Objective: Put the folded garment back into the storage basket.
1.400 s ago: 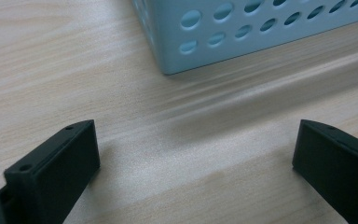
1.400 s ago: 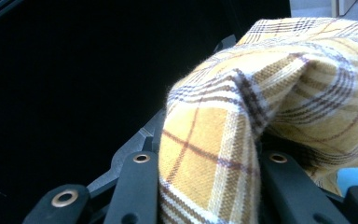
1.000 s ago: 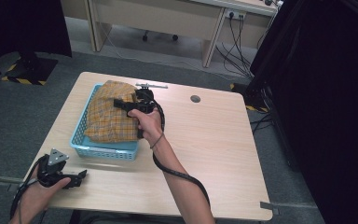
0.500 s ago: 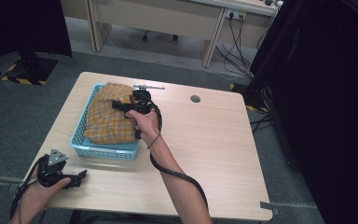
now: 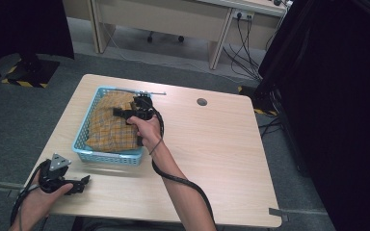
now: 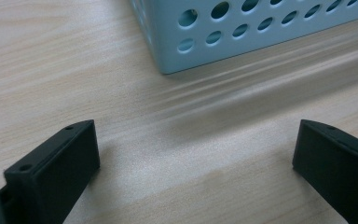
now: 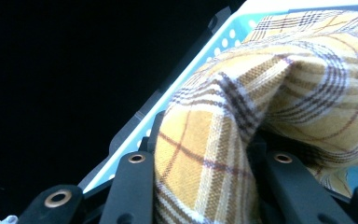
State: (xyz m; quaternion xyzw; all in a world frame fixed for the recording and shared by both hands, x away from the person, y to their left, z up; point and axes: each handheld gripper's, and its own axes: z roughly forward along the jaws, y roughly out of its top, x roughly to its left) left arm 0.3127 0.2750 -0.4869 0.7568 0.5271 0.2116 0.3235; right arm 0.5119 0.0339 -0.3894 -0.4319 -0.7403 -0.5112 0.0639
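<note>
Clearly, with the right gripper (image 7: pixel 200 186) clamped on a fold of yellow plaid woven cloth (image 5: pixel 107 126) and the left gripper (image 6: pixel 191 163) held apart, the light blue perforated plastic basket (image 5: pixel 107 157) beneath could be dragged up.

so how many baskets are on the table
1. The blue basket sits at the table's left, holding a yellow plaid cloth that the right gripper pinches.

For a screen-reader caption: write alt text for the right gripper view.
A fold of yellow plaid cloth is pinched between the right gripper's two black fingers, bunched up and rising from the bottom of the frame. Behind it runs the perforated wall of a light blue basket, with darkness to the left.
</note>
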